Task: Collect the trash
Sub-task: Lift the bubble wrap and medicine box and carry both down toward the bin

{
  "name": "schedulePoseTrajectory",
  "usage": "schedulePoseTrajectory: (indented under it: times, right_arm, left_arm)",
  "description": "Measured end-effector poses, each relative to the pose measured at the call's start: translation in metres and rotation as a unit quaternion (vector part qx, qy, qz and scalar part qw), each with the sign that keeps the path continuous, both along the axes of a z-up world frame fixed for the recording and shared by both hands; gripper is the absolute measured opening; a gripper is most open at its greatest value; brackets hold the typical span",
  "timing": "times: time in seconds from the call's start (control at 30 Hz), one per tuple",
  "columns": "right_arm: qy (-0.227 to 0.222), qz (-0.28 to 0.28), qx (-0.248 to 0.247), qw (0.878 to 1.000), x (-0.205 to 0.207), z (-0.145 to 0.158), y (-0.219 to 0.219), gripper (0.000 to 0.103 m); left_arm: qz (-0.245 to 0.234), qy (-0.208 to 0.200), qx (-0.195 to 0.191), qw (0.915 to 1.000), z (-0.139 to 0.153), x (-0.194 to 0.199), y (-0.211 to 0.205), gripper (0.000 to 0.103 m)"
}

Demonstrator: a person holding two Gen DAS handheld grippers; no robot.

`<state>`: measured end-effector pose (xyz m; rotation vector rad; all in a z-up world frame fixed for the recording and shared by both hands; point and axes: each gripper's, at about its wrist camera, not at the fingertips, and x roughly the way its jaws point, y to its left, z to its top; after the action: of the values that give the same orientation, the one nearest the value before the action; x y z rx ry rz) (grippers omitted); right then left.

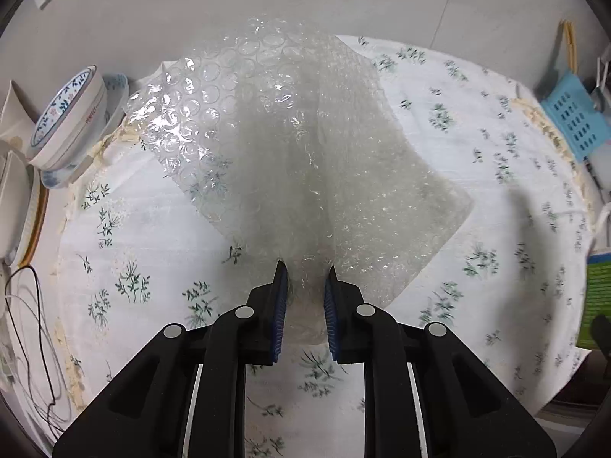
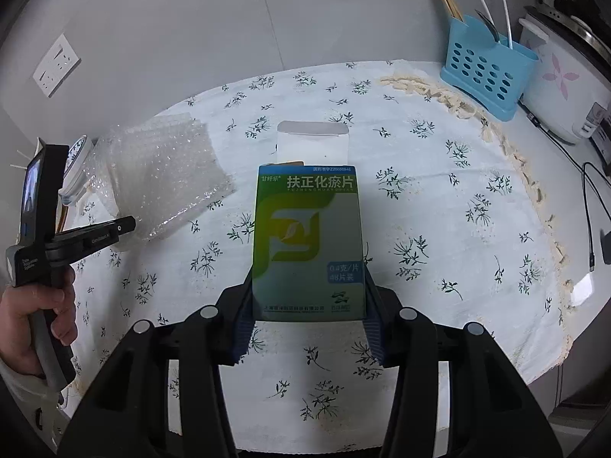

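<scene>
The left claw (image 1: 305, 267) is closed on a corner of the bubble wrap (image 1: 290, 137), which is held up off the floral-clothed surface (image 1: 477, 160). The right claw (image 2: 308, 305) is clamped on an open medicine box (image 2: 307, 240), held above the surface.

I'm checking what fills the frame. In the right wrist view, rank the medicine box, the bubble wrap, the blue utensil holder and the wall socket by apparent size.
1. medicine box, though it is nearest the camera
2. bubble wrap, nearly as large
3. blue utensil holder
4. wall socket
</scene>
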<state>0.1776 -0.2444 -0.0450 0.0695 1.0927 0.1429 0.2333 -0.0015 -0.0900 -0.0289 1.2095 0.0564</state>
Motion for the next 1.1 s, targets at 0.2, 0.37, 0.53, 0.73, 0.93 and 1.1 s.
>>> schedulePoseTrajectory:
  times: [0.2, 0.37, 0.53, 0.73, 0.93, 1.1]
  right_arm:
    - [-0.008, 0.013, -0.006, 1.000, -0.010, 0.008, -0.003, 0.045]
    - [-0.017, 0.010, 0.002, 1.000, -0.022, 0.015, -0.013, 0.045]
    - [-0.023, 0.010, 0.002, 1.000, -0.035, 0.022, -0.024, 0.045]
    - [-0.028, 0.014, 0.000, 0.999, -0.053, 0.030, -0.035, 0.045]
    - [-0.030, 0.015, 0.011, 0.999, -0.071, 0.034, -0.045, 0.045]
    - [-0.030, 0.021, 0.012, 0.999, -0.086, 0.035, -0.047, 0.045]
  left_arm:
    - [-0.023, -0.017, -0.029, 0.9991, 0.026, -0.029, -0.017, 0.016]
    - [-0.041, -0.034, -0.042, 0.9977, 0.043, -0.054, -0.035, 0.016]
    - [-0.049, -0.043, -0.044, 0.9969, 0.051, -0.075, -0.046, 0.016]
    - [-0.050, -0.044, -0.044, 0.9968, 0.055, -0.098, -0.053, 0.016]
    - [-0.051, -0.048, -0.047, 0.9964, 0.059, -0.121, -0.060, 0.016]
    - [-0.051, -0.049, -0.050, 0.9962, 0.061, -0.140, -0.066, 0.016]
